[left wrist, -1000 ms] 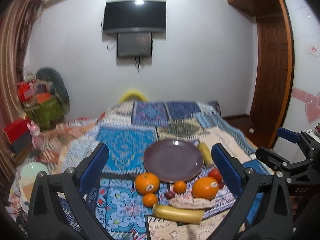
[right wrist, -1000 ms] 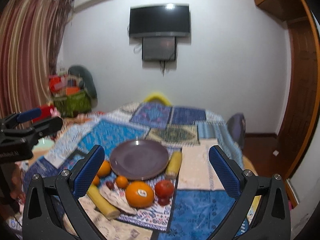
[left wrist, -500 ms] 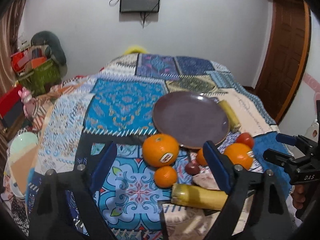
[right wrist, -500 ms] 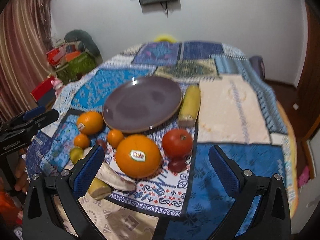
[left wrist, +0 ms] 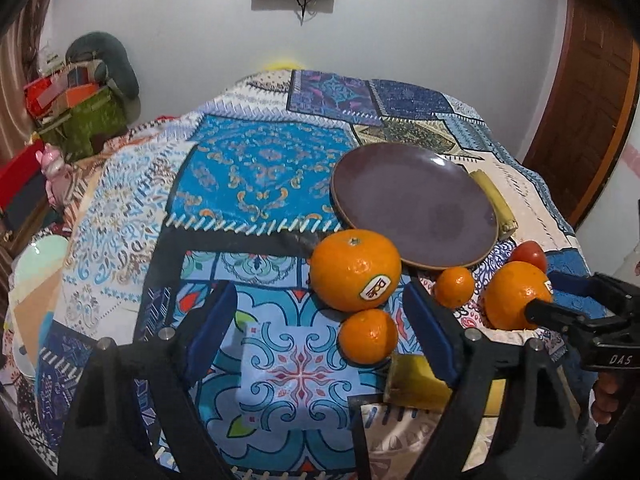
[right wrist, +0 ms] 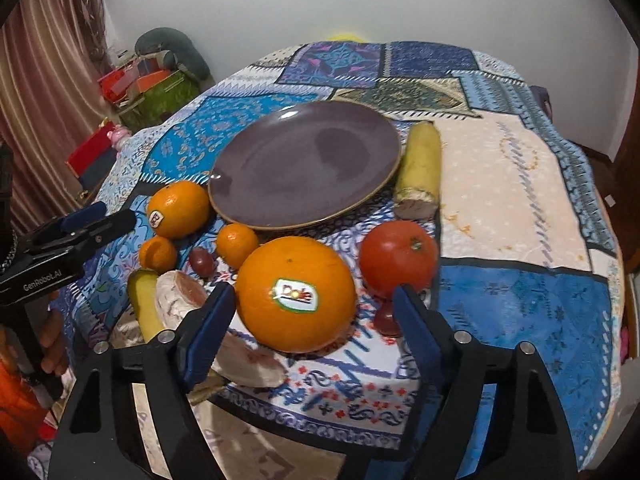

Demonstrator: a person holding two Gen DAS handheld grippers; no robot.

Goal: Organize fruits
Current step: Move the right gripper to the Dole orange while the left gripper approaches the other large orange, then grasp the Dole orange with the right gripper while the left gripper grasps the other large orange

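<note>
R tool (right wrist: 314, 320) is spread wide, holding nothing; big Dole orange (right wrist: 296, 294) sits on the bed quilt (right wrist: 520, 300) between its blue pads (right wrist: 210, 328) w/ gaps both sides, sticker facing cam. L tool (left wrist: 320, 334) is also spread wide, empty, low over the quilt; second Dole orange (left wrist: 355, 275) and a small mandarin (left wrist: 368, 336) lie just ahead, nearer its R pad. Purple plate (right wrist: 256, 184) holds no fruit, sits mid-quilt behind the fruit cluster. Yellow banana piece (right wrist: 419, 168) lies just beside plate's R rim, long axis running away from cam, cut end toward cam. Another banana (right wrist: 144, 304) at L front, long axis angled toward cam, partly under a pale peel-like piece (right wrist: 180, 296). Tomato (right wrist: 398, 258) is R of the big orange, stem up. Another mandarin (right wrist: 237, 245) and a grape (right wrist: 201, 260) lie in front of the plate.
</note>
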